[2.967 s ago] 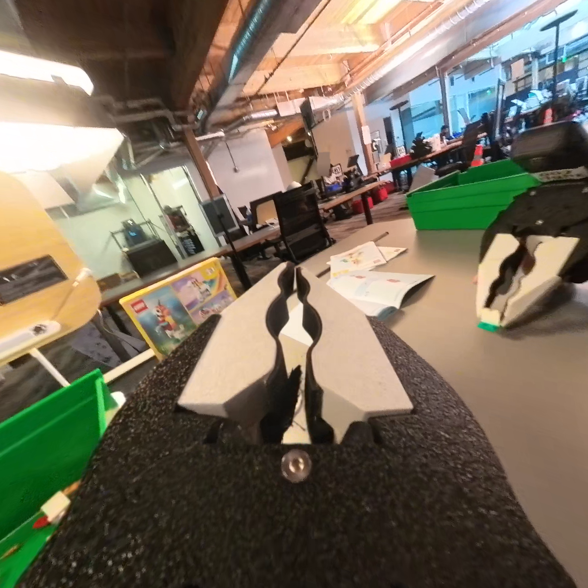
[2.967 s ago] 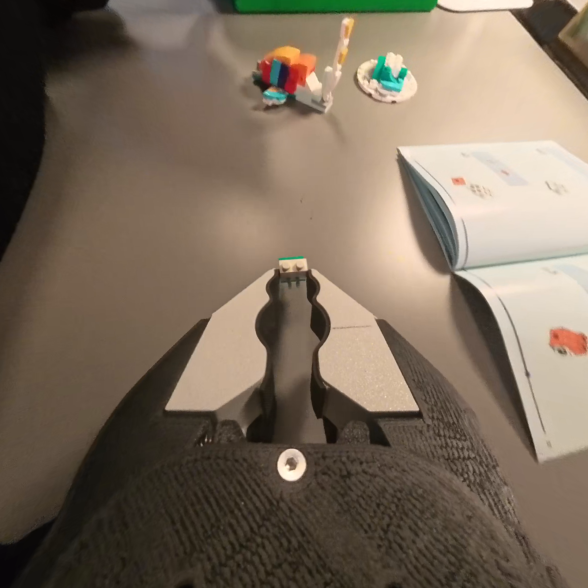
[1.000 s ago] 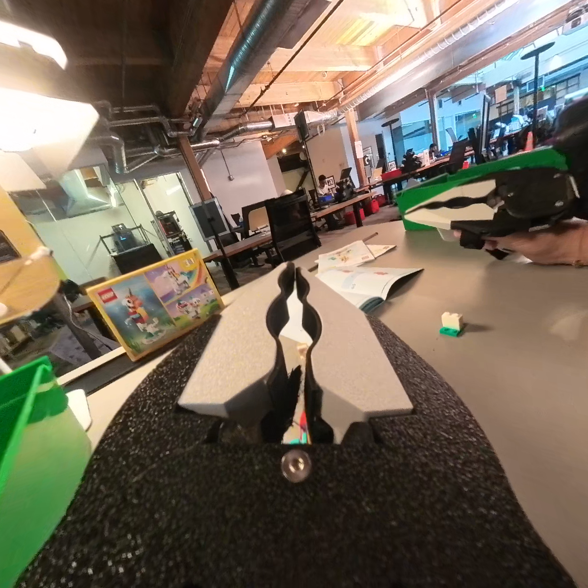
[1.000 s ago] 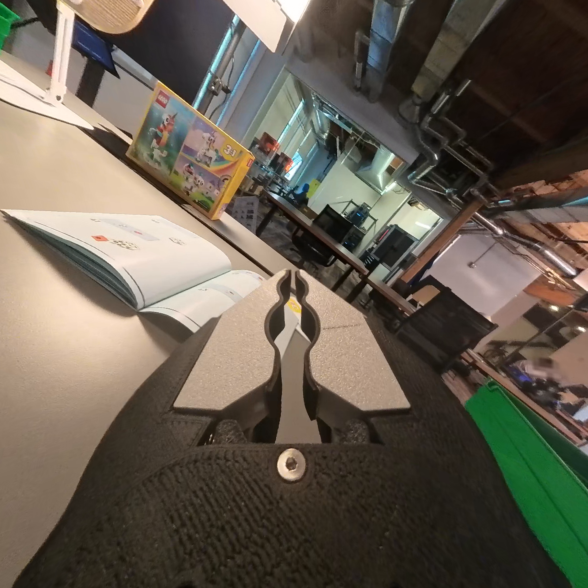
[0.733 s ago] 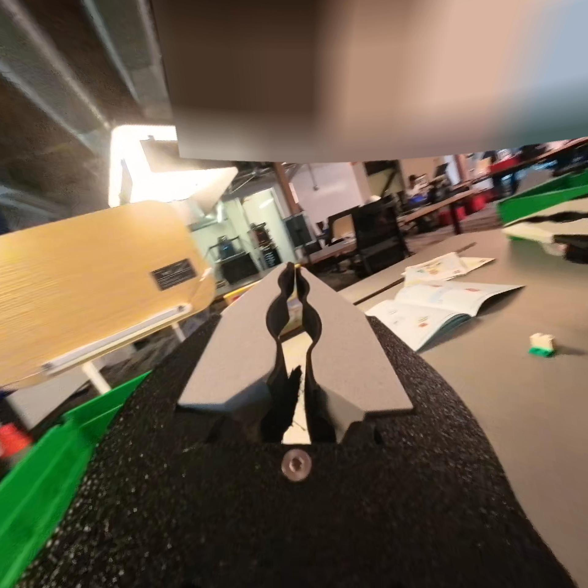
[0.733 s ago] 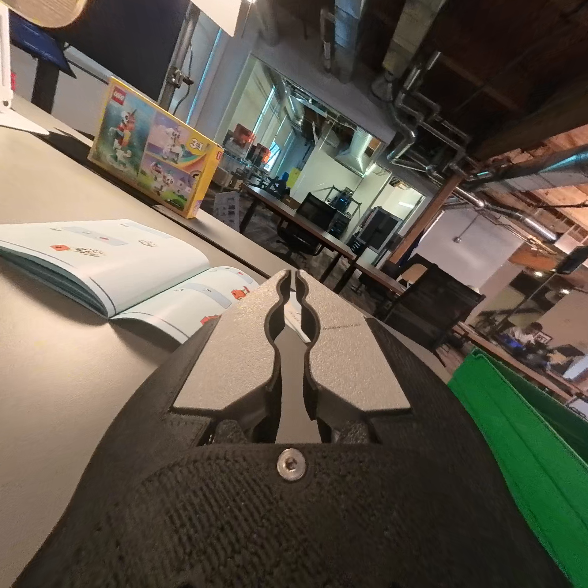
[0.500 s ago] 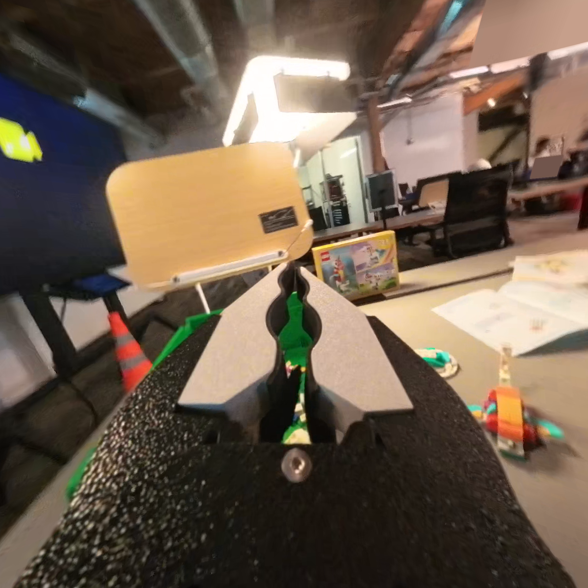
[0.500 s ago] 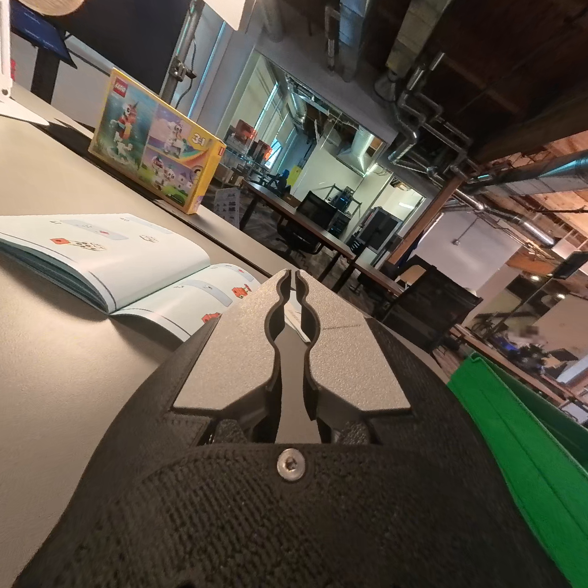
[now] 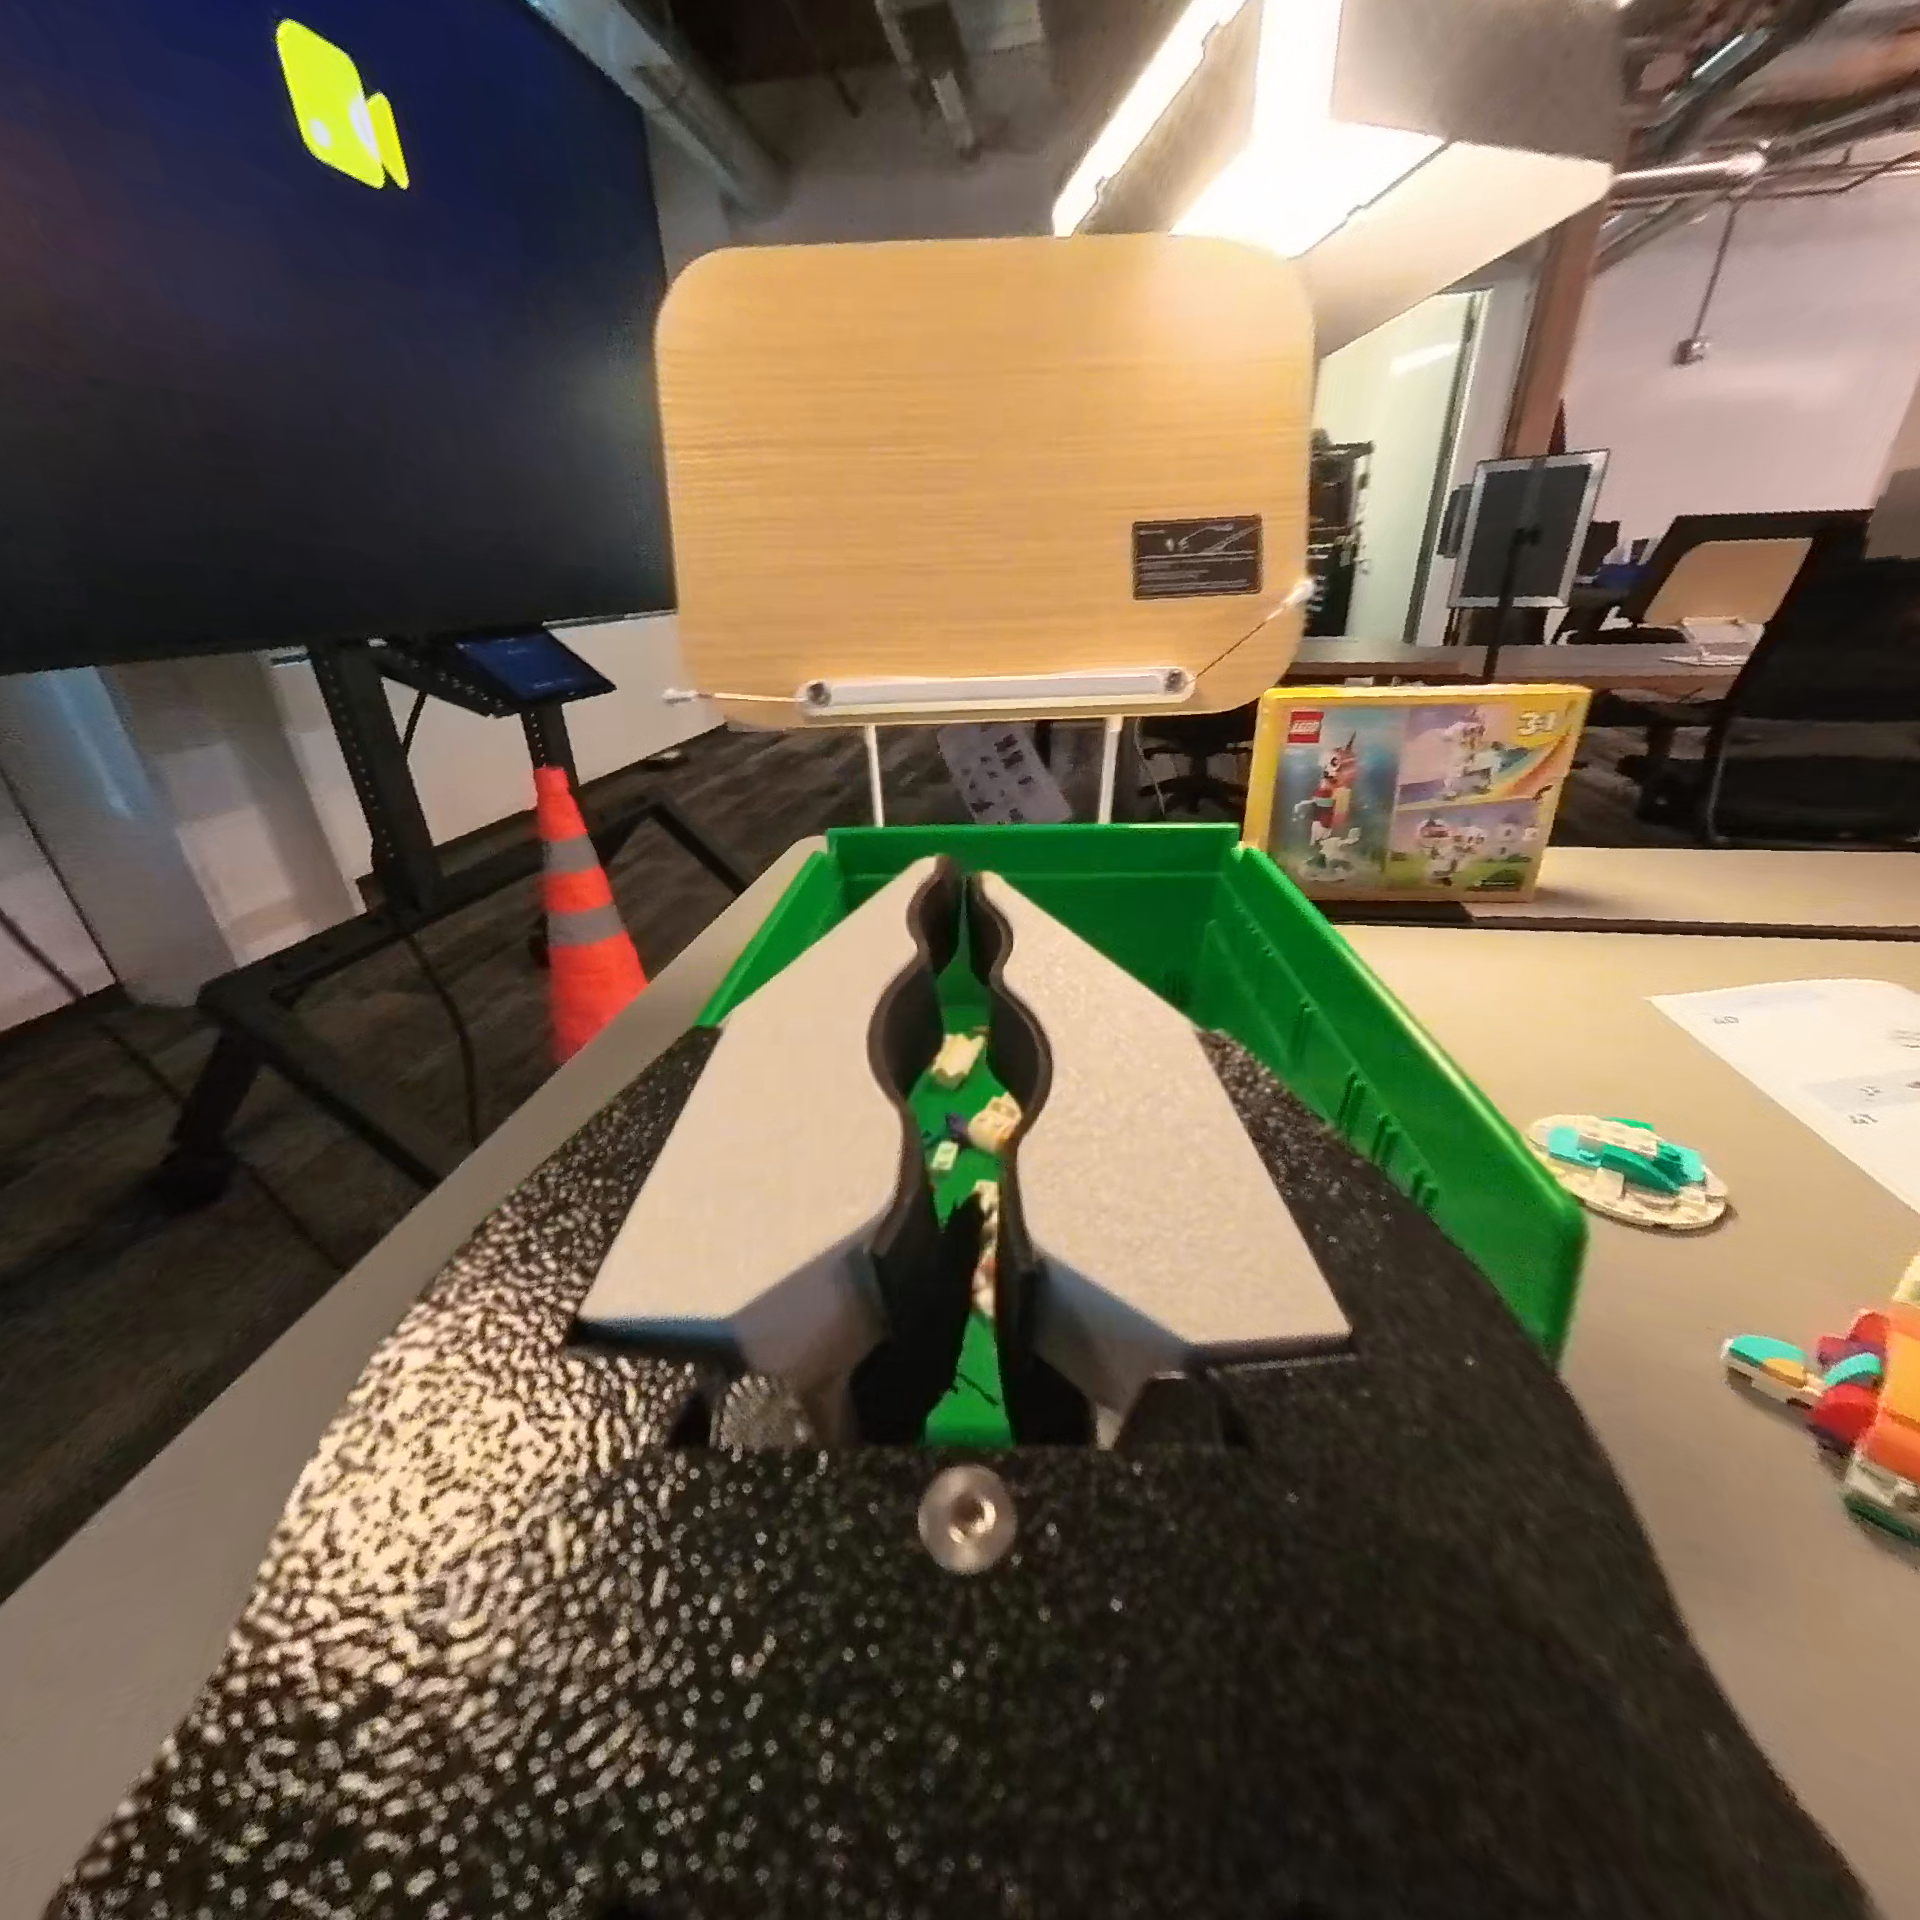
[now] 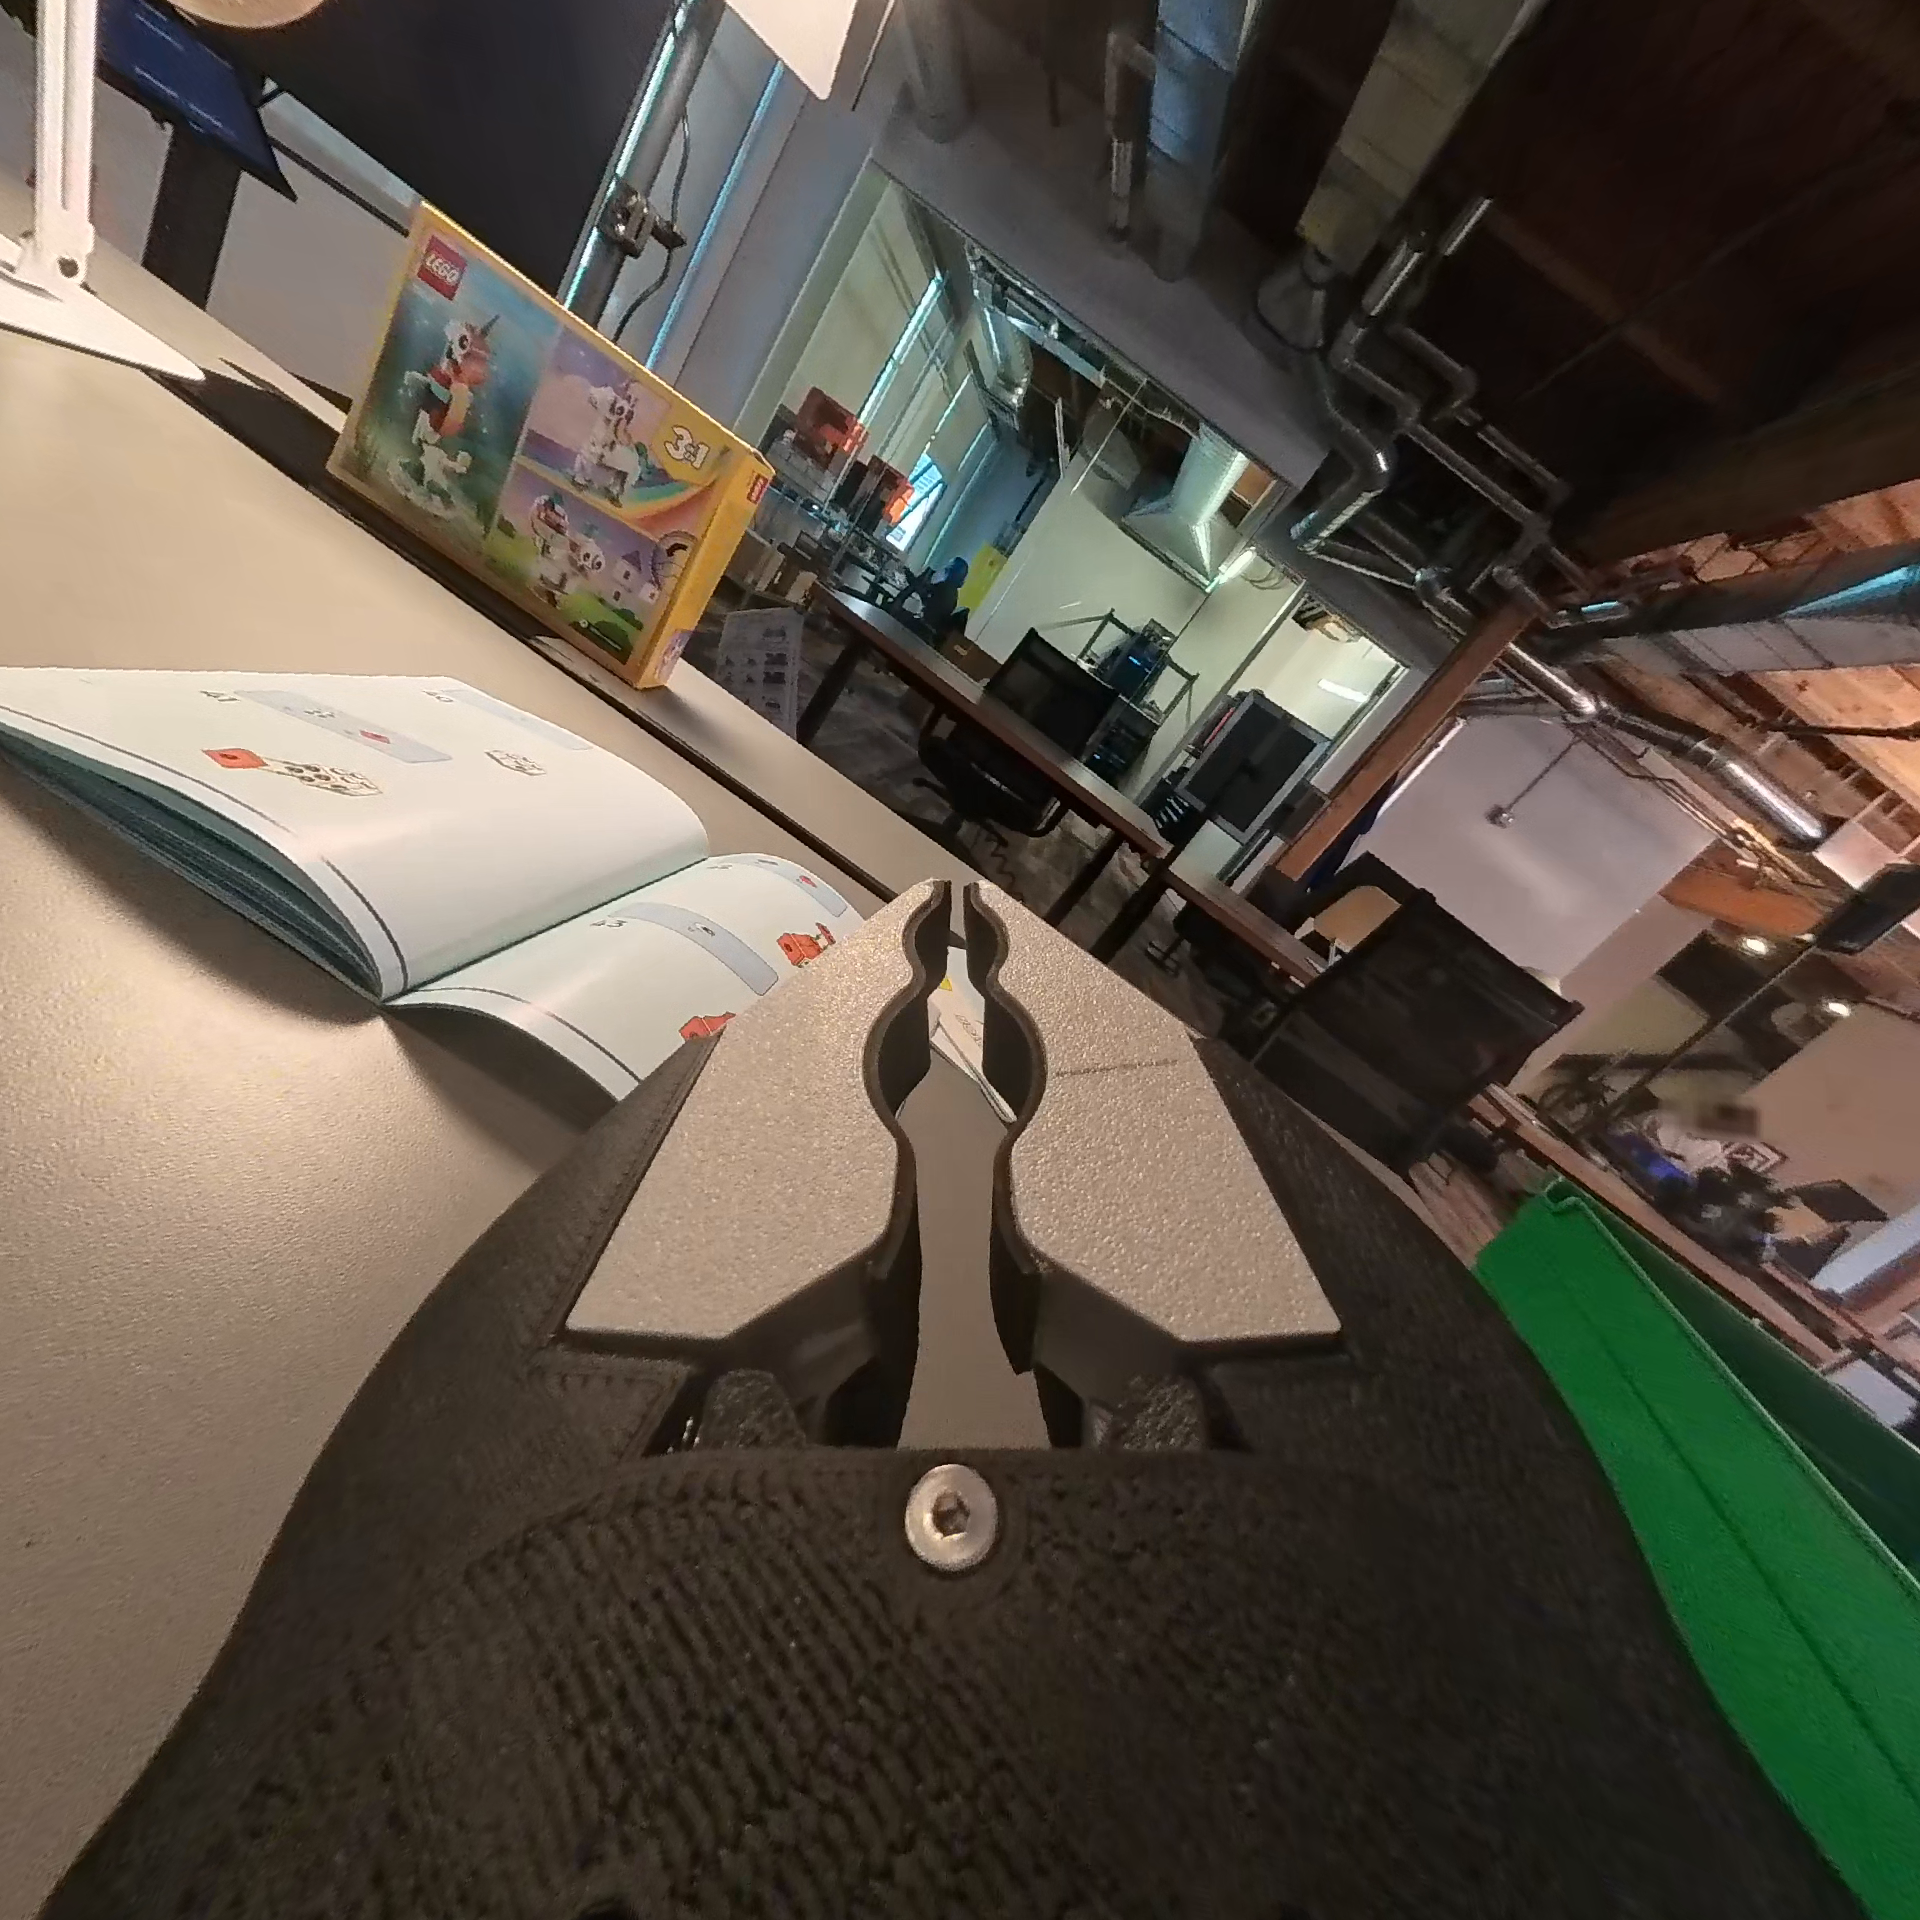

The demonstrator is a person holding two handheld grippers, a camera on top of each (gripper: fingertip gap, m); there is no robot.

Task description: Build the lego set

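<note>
My left gripper [image 9: 954,871] is shut and empty, held over a green bin [image 9: 1351,1029] with several loose white bricks [image 9: 987,1122] in it. To the right of the bin lie a round white plate with teal pieces [image 9: 1621,1169] and a partly built orange, red and teal model [image 9: 1860,1403] at the frame's right edge. My right gripper [image 10: 954,896] is shut and empty, tilted up above the grey table, with an open instruction booklet [image 10: 416,831] to its left.
The yellow set box stands at the table's far edge [image 9: 1413,790] and also shows in the right wrist view [image 10: 540,468]. A wooden board on a white stand [image 9: 977,468] rises behind the bin. A second green bin [image 10: 1704,1455] sits right of my right gripper. An orange cone [image 9: 582,935] stands on the floor. My hands' fingertips stand some 55 cm from each other.
My left gripper has swung left and tipped down from the booklet side to above the green bin. My right gripper let go of a small white-and-green brick on the table, rose and tilted up.
</note>
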